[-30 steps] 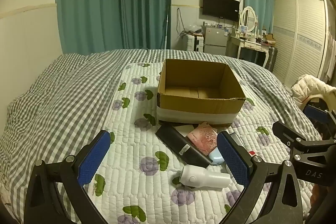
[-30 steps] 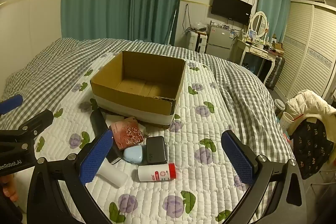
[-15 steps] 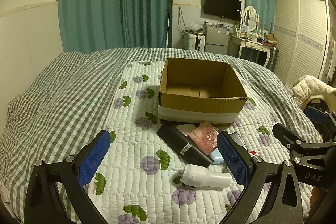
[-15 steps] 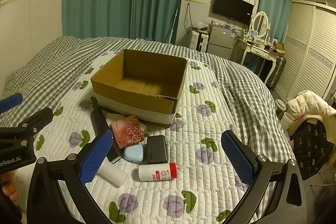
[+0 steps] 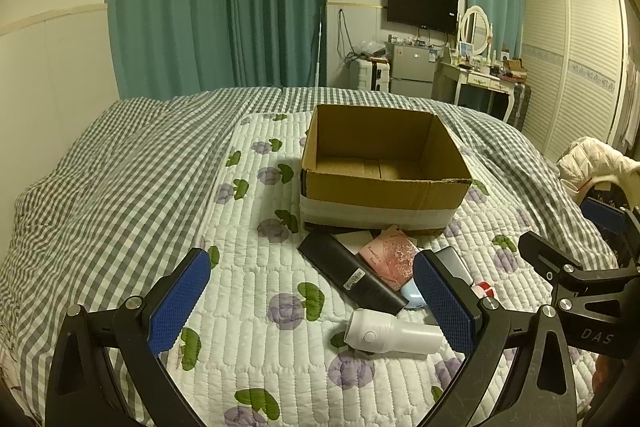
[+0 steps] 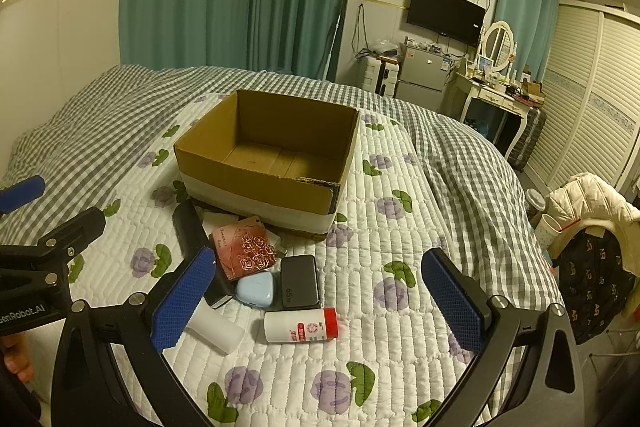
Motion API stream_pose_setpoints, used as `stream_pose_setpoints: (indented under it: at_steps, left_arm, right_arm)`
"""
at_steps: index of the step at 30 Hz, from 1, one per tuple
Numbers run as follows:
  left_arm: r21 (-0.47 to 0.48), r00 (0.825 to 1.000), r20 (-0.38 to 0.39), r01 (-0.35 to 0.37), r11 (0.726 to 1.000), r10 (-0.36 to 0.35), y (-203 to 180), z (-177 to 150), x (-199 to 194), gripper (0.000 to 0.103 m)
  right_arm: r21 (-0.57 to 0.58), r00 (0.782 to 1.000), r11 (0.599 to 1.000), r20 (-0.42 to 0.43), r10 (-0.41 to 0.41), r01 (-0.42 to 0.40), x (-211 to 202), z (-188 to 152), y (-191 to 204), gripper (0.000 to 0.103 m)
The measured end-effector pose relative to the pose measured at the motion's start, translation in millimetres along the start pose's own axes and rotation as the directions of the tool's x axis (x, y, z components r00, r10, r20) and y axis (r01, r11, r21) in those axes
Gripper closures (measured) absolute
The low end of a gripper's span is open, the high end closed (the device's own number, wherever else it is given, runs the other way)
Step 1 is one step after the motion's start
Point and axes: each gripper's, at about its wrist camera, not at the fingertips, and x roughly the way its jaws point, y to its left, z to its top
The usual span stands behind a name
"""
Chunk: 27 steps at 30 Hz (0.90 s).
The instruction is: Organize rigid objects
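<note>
An open, empty cardboard box (image 5: pixel 384 183) (image 6: pixel 264 179) stands on the quilted bed. In front of it lie a long black case (image 5: pixel 352 277) (image 6: pixel 188 227), a pink rose-patterned box (image 5: pixel 390 255) (image 6: pixel 244 247), a light blue case (image 6: pixel 256 289), a black power bank (image 6: pixel 300 281), a white bottle with a red cap (image 6: pixel 300 325) and a white cylinder device (image 5: pixel 390 335) (image 6: pixel 216 329). My left gripper (image 5: pixel 312 303) is open and empty, near the items. My right gripper (image 6: pixel 316 307) is open and empty above them.
The floral quilt (image 5: pixel 256 307) lies over a grey checked duvet (image 5: pixel 120 179). A chair with a white jacket (image 6: pixel 592 203) and a black bag stands right of the bed. A dresser, fridge and wardrobe stand at the back.
Both grippers have drifted slightly; the view shifts a little. Nothing was picked up and the objects have not moved.
</note>
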Motion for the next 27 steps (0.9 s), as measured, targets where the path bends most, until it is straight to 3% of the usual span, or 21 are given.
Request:
stream_pose_setpoints:
  at_steps: [27]
  left_arm:
    - [0.004,1.000,-0.010,-0.006,1.000,0.006,-1.7,-3.7,3.7,0.000]
  right_arm:
    - [-0.010,1.000,1.000,-0.007,0.004,-0.004,2.7,-3.1,1.8,0.000]
